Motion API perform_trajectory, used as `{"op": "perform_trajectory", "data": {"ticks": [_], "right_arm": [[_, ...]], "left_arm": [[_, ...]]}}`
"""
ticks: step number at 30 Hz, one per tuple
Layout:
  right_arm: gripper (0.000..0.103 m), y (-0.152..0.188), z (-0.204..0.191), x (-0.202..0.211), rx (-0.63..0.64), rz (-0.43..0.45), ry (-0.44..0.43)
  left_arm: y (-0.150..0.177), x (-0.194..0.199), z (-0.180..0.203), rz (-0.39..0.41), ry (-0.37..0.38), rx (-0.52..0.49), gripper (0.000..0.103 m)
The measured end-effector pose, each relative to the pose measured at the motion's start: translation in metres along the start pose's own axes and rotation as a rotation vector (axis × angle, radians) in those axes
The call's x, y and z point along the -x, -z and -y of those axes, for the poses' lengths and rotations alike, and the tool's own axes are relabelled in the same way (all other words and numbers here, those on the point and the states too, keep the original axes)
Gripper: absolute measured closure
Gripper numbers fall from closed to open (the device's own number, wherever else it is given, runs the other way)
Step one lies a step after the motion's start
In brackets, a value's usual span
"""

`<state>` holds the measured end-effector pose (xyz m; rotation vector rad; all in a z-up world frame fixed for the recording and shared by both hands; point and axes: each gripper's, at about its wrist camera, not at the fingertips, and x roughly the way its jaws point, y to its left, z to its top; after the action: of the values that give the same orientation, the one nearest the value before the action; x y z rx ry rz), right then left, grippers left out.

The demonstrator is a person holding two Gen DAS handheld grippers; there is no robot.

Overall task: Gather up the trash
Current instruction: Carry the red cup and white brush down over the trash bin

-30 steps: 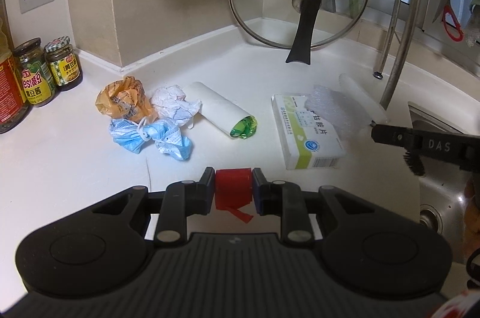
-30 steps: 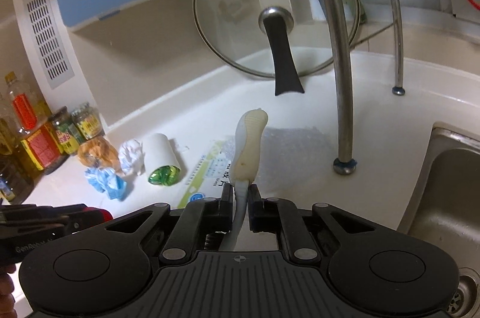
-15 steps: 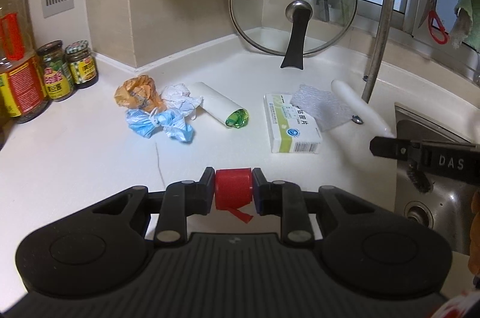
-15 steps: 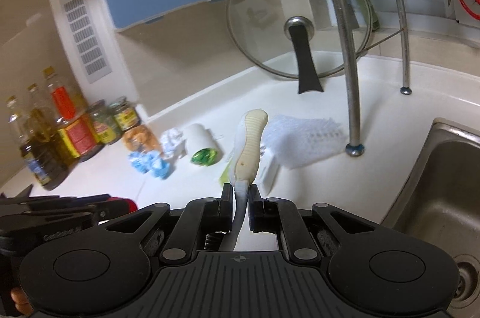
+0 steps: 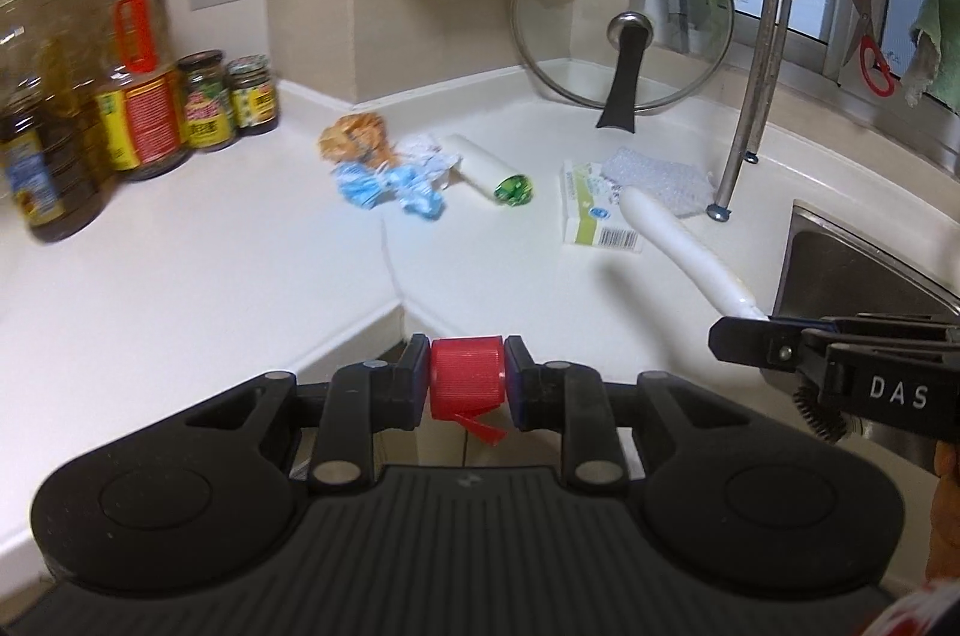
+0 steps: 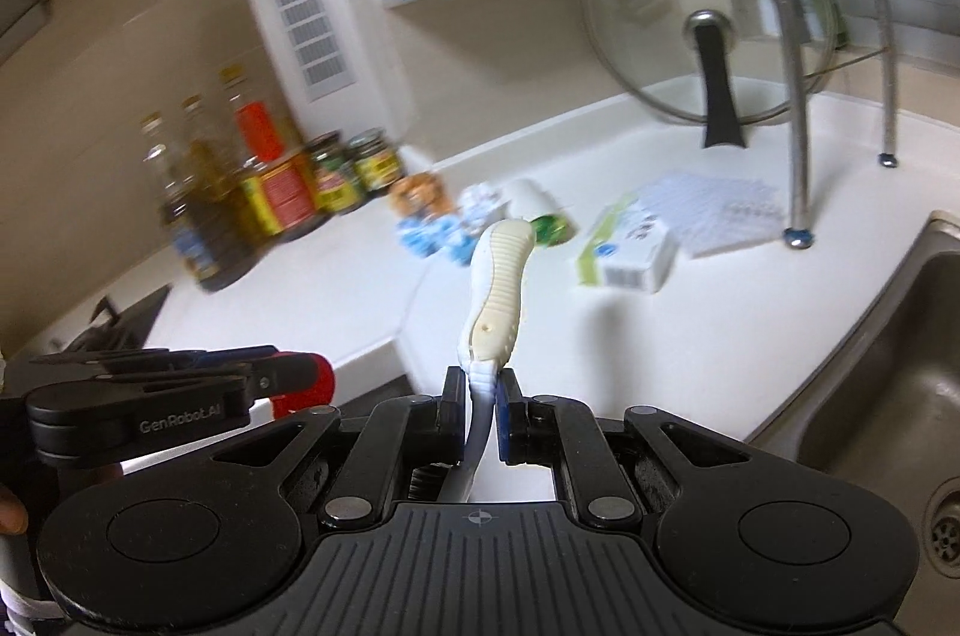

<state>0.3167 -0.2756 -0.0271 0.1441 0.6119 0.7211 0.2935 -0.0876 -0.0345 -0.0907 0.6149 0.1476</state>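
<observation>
**Both grippers loaded at the counter's edge**

The left gripper (image 5: 467, 381) is clamped on a red cap (image 5: 467, 377), its pads pressing the ribbed sides; a torn red strip hangs from the cap's lower rim. The cap sits over the front edge of the white counter (image 5: 198, 276), where the top turns a corner. In the right wrist view the same gripper (image 6: 288, 381) shows side-on at lower left, red cap at its tip.

The right gripper (image 6: 480, 411) is squeezed tight on the thin neck of a white brush (image 6: 497, 288), whose ribbed cream handle points up and away from the jaws. From the left wrist view the brush (image 5: 678, 246) slants out over the counter beside the steel sink (image 5: 852, 264), with dark bristles behind the right gripper (image 5: 729, 339).

Farther back on the counter lies the rest of the trash: a white and green box (image 5: 594, 213) with a barcode, bubble wrap (image 5: 657, 177) touching its far side, a white roll (image 5: 486, 168) with a green end, and a clump of blue, white and orange crumpled wrappers (image 5: 384, 168) just beside it.

Behind these, jars and oil bottles (image 5: 144, 120) line the left wall. A glass lid (image 5: 624, 18) leans upright in the far corner. A rack leg (image 5: 750, 96) stands near the sink.
</observation>
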Motion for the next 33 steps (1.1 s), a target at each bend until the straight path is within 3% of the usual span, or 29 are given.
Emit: {"op": "perform_trajectory", "data": {"ticks": [16,25,33], "right_arm": [[0.093,0.055,-0.045,-0.014,0.057,-0.152,-0.151],[0.093,0.088,-0.057,-0.044,0.056,-0.287,-0.186],[0.093,0.116,-0.055,-0.085,0.03,-0.41,-0.158]], "left_arm": [[0.065,0.044,-0.026,-0.094,-0.132,0.103,0.08],[0.096,0.035,-0.043,-0.171,-0.149,0.141,0.08],[0.129,0.007,-0.063,-0.274,-0.139,0.16,0.08]]}}
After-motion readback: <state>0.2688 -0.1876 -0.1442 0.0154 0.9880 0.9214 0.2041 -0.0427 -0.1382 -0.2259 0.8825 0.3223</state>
